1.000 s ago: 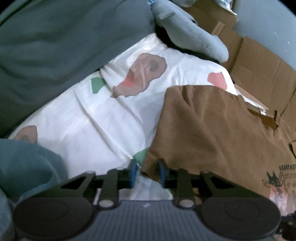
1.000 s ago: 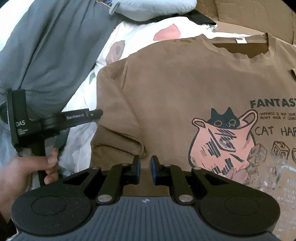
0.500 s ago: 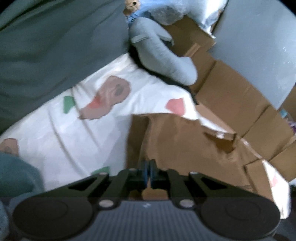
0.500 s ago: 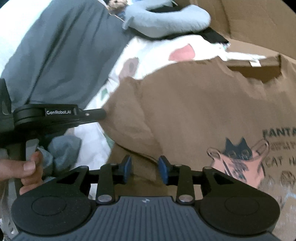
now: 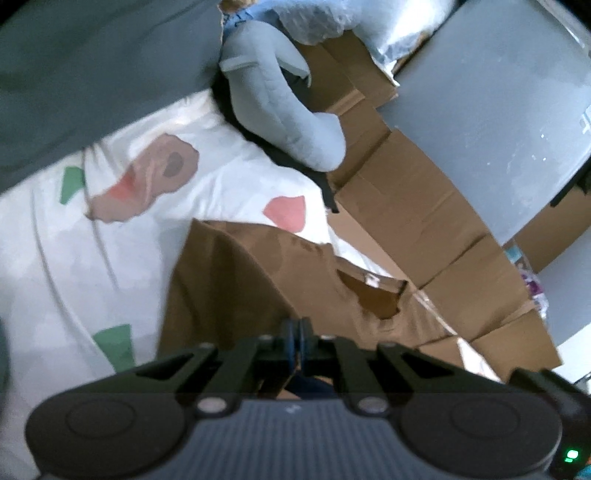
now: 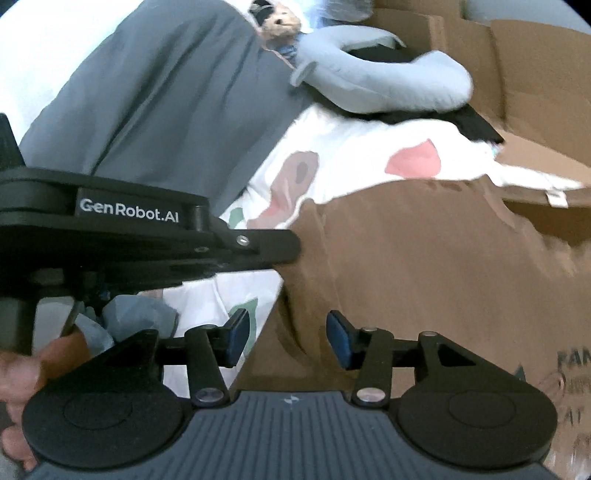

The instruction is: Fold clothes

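A brown T-shirt [image 5: 236, 280] with a cat print lies on a white patterned sheet [image 5: 74, 266]. My left gripper [image 5: 295, 332] is shut on the T-shirt's left sleeve edge and holds it lifted, so the cloth drapes away from the blue pads. In the right wrist view the same brown T-shirt [image 6: 424, 266] fills the right side, its left side raised in a fold. My right gripper [image 6: 286, 338] is open, its pads either side of the shirt's lower left edge without touching it. The left gripper's black body [image 6: 147, 236] crosses that view, held by a hand [image 6: 33, 365].
A grey blanket [image 5: 85, 70] covers the upper left. A light blue neck pillow [image 5: 280, 110] and a small plush toy [image 6: 277, 22] lie at the back. Cardboard boxes [image 5: 424, 206] line the right side, with a grey wall [image 5: 498, 110] behind.
My left gripper went from open to shut on the sleeve edge and lifted it toward the shirt's middle. My right gripper went from nearly shut to wide open.
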The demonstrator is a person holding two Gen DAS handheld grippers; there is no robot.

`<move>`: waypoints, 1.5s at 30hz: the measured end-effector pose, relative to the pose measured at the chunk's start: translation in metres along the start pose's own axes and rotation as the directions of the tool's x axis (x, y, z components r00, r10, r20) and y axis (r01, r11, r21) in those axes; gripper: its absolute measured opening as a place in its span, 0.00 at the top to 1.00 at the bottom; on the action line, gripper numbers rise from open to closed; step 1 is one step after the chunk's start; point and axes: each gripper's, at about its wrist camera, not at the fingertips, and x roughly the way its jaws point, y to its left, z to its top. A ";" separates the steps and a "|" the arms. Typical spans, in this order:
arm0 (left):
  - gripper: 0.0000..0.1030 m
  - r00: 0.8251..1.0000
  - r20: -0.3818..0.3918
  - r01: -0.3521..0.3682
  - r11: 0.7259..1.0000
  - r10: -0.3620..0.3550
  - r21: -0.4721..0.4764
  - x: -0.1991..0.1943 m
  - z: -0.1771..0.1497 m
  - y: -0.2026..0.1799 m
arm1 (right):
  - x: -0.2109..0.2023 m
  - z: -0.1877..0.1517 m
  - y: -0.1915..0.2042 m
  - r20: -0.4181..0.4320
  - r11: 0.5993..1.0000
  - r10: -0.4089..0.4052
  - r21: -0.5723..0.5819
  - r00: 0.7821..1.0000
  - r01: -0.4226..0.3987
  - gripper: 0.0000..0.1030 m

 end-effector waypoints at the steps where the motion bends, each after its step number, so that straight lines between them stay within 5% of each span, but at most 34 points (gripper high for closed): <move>1: 0.97 1.000 -0.001 0.008 1.000 -0.008 0.002 0.001 0.000 -0.001 | 0.003 0.002 -0.001 0.000 1.000 0.002 -0.011 1.000 -0.002 0.48; 5: 0.96 0.999 -0.008 0.040 0.999 -0.040 -0.003 0.006 0.003 -0.002 | 0.015 0.010 -0.002 0.012 0.998 -0.006 -0.065 1.000 0.007 0.51; 8: 0.86 0.999 0.008 0.045 0.999 -0.045 -0.008 0.004 0.009 -0.001 | 0.021 0.017 -0.006 0.024 0.996 -0.020 -0.085 1.000 0.022 0.97; 13: 0.58 0.999 0.044 -0.033 0.999 0.032 0.025 0.005 0.024 0.007 | 0.024 0.023 -0.015 0.021 0.996 -0.033 -0.083 0.999 0.035 0.98; 28: 0.54 0.979 0.022 -0.203 0.971 0.201 0.124 0.062 0.076 0.033 | 0.017 0.025 -0.062 -0.003 0.994 -0.074 0.075 0.997 0.074 0.98; 33: 0.54 0.968 -0.006 -0.247 0.948 0.253 0.200 0.085 0.092 0.034 | 0.040 0.024 -0.098 -0.073 0.978 -0.035 0.202 0.997 0.049 0.98; 45: 0.54 0.966 -0.109 -0.204 0.952 0.234 0.230 0.111 0.127 0.043 | 0.033 0.010 -0.140 -0.040 0.966 0.014 0.257 0.999 -0.004 0.99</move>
